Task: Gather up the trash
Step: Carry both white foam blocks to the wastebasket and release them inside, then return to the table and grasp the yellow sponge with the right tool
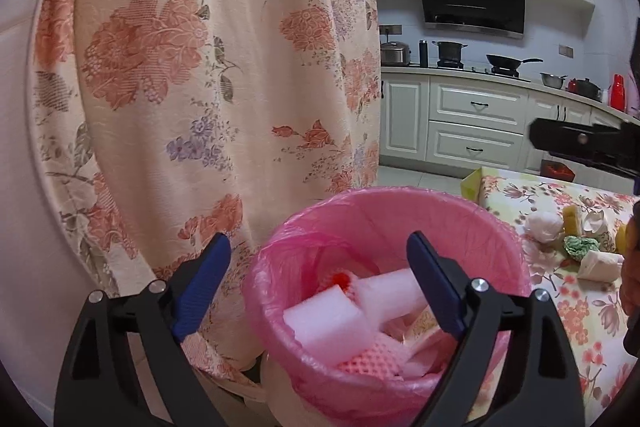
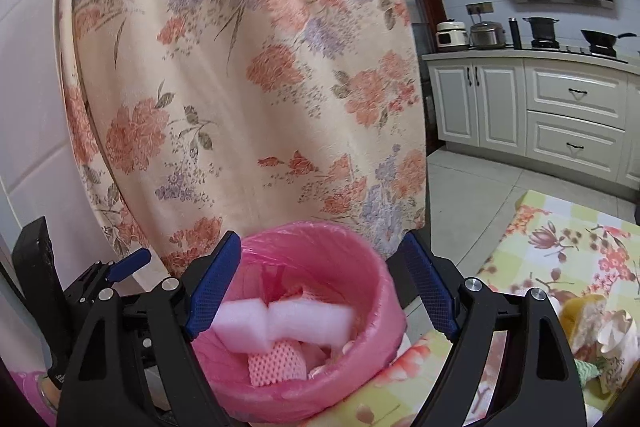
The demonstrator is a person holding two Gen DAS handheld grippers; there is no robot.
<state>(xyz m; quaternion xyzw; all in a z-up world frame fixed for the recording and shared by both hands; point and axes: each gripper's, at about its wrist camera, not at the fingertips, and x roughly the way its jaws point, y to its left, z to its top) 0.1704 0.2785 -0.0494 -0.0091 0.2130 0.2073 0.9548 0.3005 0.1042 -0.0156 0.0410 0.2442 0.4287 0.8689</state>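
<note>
A bin with a pink liner [image 1: 400, 211] stands at the table's corner, right below both grippers. Two white foam blocks [image 1: 324, 323] and a pink foam net [image 1: 368, 363] lie inside it. My left gripper [image 1: 320, 287] hangs open over the bin mouth with nothing between its blue pads. In the right wrist view my right gripper [image 2: 322, 291] is open too, above the bin [image 2: 352, 259]; the white foam blocks [image 2: 280, 321] look blurred beneath it, free of the pads. More trash lies on the table: a white tissue ball [image 1: 544, 225], a yellow piece [image 1: 572, 217], a green scrap [image 1: 580, 247] and paper wrappers [image 1: 600, 263].
A floral curtain [image 1: 220, 67] hangs close behind the bin. The table has a floral cloth [image 1: 580, 315], and the right tool's dark body [image 1: 580, 143] reaches over it. White kitchen cabinets [image 1: 472, 115] and a stove with pans stand beyond a tiled floor.
</note>
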